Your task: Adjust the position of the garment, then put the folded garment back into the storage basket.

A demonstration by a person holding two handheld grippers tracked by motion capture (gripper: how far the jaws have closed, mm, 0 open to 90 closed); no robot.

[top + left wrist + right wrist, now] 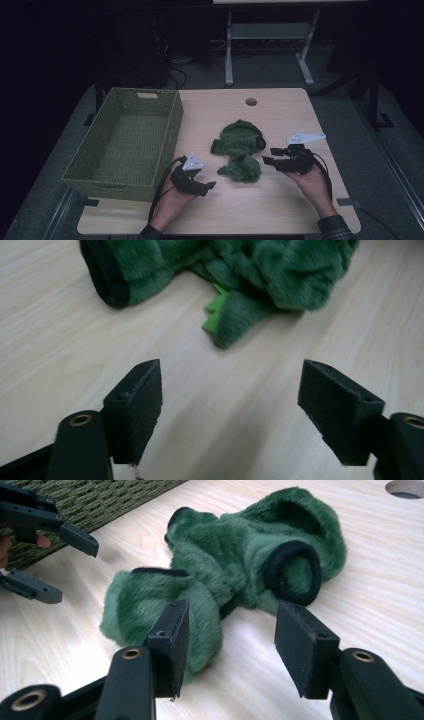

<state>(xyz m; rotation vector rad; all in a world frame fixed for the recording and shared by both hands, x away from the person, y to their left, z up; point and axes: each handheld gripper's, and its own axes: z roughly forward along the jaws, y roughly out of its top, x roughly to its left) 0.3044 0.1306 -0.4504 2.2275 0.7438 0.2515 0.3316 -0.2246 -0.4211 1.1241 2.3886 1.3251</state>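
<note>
High view: basket (131, 145) beside garment (240, 150)

No legible text, labels, brands, numbers or signs found on any surface in the high view or either gripper view.

Pale wooden table (290, 200), round cable hole (251, 101) near far edge. Carried woven green basket (102, 165) on left side, overhanging left edge, one wall close beside crumpled green fleece garment (240, 150) with black trim, which lay flat on bare wood around centre. Seen also from left gripper view (280, 275) and right gripper view (235, 565), resting directly on tabletop.
</note>
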